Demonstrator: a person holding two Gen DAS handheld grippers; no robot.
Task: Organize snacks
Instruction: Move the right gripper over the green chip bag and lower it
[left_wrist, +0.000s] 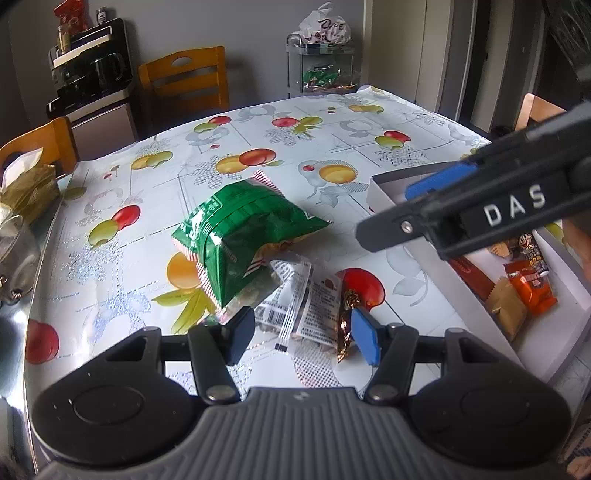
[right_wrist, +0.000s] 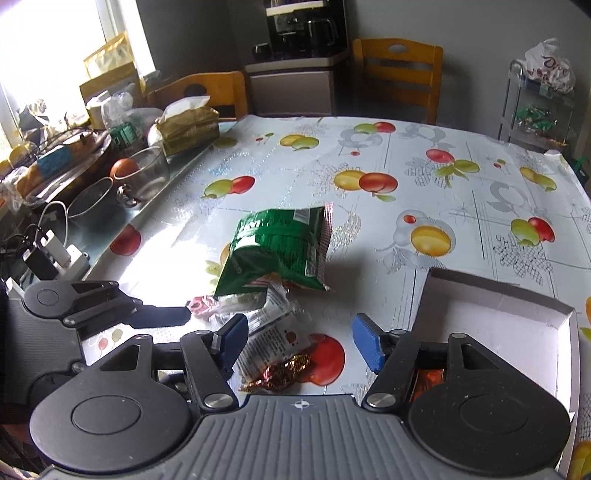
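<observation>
While both grippers hover over the table (left_wrist: 258, 122) with the fruit-pattern cloth, neither one holds anything. The left gripper (left_wrist: 303, 338) has its jaws apart, and between its blue pads lie the clear printed packets (left_wrist: 295, 295) and the gold-foil candy (left_wrist: 347, 325), not pressed by the pads. Just ahead of it the green snack bag (left_wrist: 243, 229) rests on those packets. The right gripper (right_wrist: 299, 345) also stands with its jaws apart and empty; the gold-foil candy and a clear packet lie below the gap. To its right is the white box (right_wrist: 517, 295), where an orange packet (left_wrist: 532, 288) and other snacks already lie. The left gripper shows at its left side.
</observation>
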